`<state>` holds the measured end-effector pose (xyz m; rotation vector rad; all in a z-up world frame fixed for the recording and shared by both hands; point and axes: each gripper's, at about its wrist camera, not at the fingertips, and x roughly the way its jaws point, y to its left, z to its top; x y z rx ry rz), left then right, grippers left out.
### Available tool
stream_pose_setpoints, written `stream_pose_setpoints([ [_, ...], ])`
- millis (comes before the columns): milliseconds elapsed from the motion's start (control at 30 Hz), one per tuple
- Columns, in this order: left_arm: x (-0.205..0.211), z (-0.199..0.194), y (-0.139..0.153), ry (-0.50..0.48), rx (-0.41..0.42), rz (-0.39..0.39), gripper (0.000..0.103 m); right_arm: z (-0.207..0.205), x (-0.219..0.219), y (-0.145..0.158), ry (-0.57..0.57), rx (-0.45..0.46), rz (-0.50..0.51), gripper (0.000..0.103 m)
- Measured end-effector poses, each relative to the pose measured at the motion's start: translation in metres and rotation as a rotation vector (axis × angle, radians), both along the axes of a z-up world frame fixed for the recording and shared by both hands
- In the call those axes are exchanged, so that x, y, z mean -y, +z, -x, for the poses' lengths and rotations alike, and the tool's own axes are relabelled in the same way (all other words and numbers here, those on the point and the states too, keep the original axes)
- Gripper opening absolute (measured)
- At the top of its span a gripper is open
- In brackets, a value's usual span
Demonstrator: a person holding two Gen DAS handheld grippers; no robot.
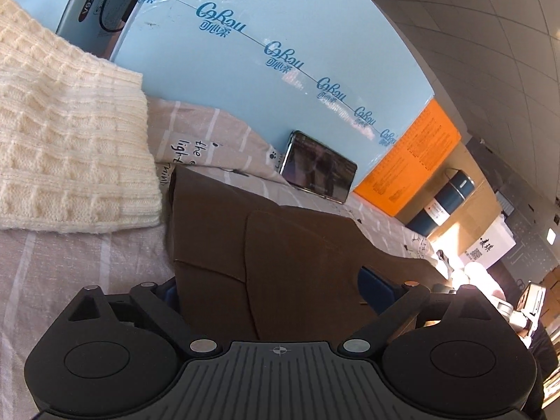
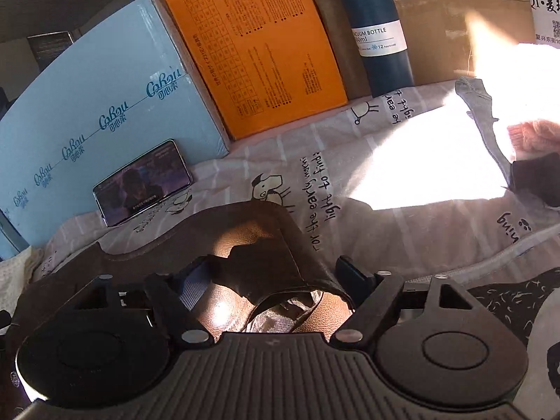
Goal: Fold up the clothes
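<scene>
A bed sheet (image 2: 402,238) printed with sheep covers the bed. The brown garment (image 1: 280,262) fills lower centre of both views, between the parted fingers of the left tool (image 1: 273,287) and right tool (image 2: 276,273); pad contact unclear.

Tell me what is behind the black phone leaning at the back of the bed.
The black phone leans against a pale blue carton printed with a repeated teal logo. The phone hides the carton face directly behind it.
</scene>
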<state>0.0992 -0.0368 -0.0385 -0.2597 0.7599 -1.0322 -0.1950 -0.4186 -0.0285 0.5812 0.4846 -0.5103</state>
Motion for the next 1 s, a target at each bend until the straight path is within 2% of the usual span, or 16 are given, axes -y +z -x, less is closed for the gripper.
stream_pose_setpoints([
  [33,0.002,0.003,0.001,0.0,0.033,-0.019,0.065,0.0,-0.001,0.0,0.002,0.004,0.0,0.053],
  [67,0.005,0.006,0.0,-0.016,0.054,-0.038,0.032,0.001,-0.002,0.0,-0.004,0.008,-0.005,0.05],
  [100,0.007,0.008,-0.001,-0.038,0.061,-0.049,0.015,0.002,-0.002,-0.001,-0.013,0.006,0.0,0.043],
  [133,0.009,0.011,-0.001,-0.052,0.08,-0.057,0.015,0.003,-0.003,-0.001,-0.018,0.005,0.007,0.035],
  [233,0.013,0.023,0.005,-0.069,0.156,-0.069,0.009,0.005,-0.005,0.002,-0.019,0.017,0.02,0.026],
  [400,0.026,0.028,0.019,-0.089,0.217,-0.089,0.008,0.007,-0.007,0.017,-0.051,0.019,0.101,0.02],
  [533,0.055,0.025,0.031,-0.103,0.268,-0.097,0.009,0.004,0.001,0.029,-0.103,-0.008,0.166,0.02],
  [567,0.063,0.023,0.03,-0.105,0.264,-0.098,0.01,0.003,0.004,0.031,-0.12,-0.017,0.176,0.02],
  [667,0.082,0.016,0.023,-0.094,0.244,-0.16,0.022,-0.004,0.016,0.03,-0.148,-0.074,0.157,0.022],
  [733,0.081,0.012,0.018,-0.058,0.222,-0.187,0.041,-0.003,0.016,0.03,-0.172,-0.103,0.168,0.035],
  [767,0.075,0.01,0.017,-0.039,0.219,-0.191,0.058,-0.001,0.013,0.03,-0.187,-0.112,0.181,0.04],
  [800,0.067,0.007,0.017,-0.021,0.217,-0.193,0.072,0.001,0.01,0.031,-0.203,-0.121,0.194,0.051],
  [833,0.059,0.005,0.019,0.001,0.214,-0.19,0.076,0.003,0.007,0.031,-0.218,-0.13,0.208,0.058],
  [900,0.041,0.001,0.026,0.037,0.21,-0.182,0.08,0.009,0.0,0.033,-0.246,-0.144,0.238,0.066],
  [1000,0.016,0.003,0.034,0.025,0.198,-0.132,0.088,0.028,-0.021,0.048,-0.25,-0.12,0.311,0.077],
])
